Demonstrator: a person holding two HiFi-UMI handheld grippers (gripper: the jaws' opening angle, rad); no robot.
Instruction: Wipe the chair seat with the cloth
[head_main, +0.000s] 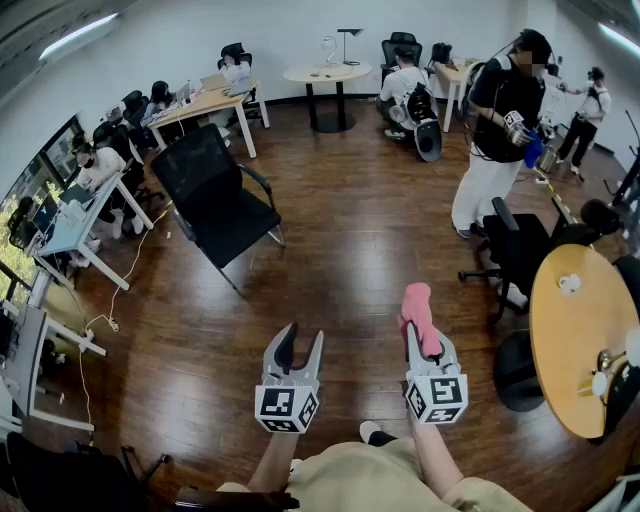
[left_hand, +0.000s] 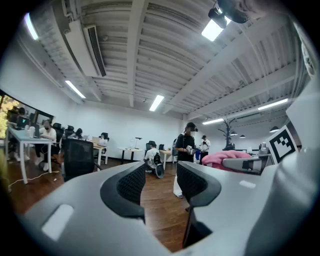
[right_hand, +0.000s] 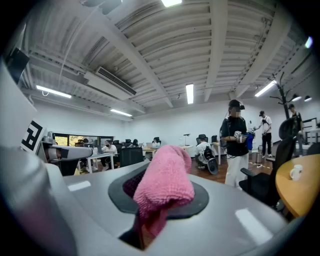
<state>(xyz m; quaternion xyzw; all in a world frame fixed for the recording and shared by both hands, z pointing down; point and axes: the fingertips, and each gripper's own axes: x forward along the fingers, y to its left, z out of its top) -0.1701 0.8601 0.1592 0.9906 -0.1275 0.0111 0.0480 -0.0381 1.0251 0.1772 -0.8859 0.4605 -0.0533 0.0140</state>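
A black mesh chair (head_main: 213, 200) stands on the wooden floor, ahead and to the left of both grippers; its dark back also shows in the left gripper view as the chair (left_hand: 77, 157). My right gripper (head_main: 418, 322) is shut on a pink cloth (head_main: 418, 312), which bulges out between the jaws as the cloth (right_hand: 162, 186) in the right gripper view. My left gripper (head_main: 301, 343) hangs beside it, open, with only floor between its jaws (left_hand: 159, 182). Both grippers are held in the air, well short of the chair.
A round wooden table (head_main: 580, 340) with small objects stands at the right, a black office chair (head_main: 525, 255) beside it. A standing person (head_main: 495, 130) in black top is far right. Desks with seated people (head_main: 95, 170) line the left wall; a round white table (head_main: 327, 75) is at the back.
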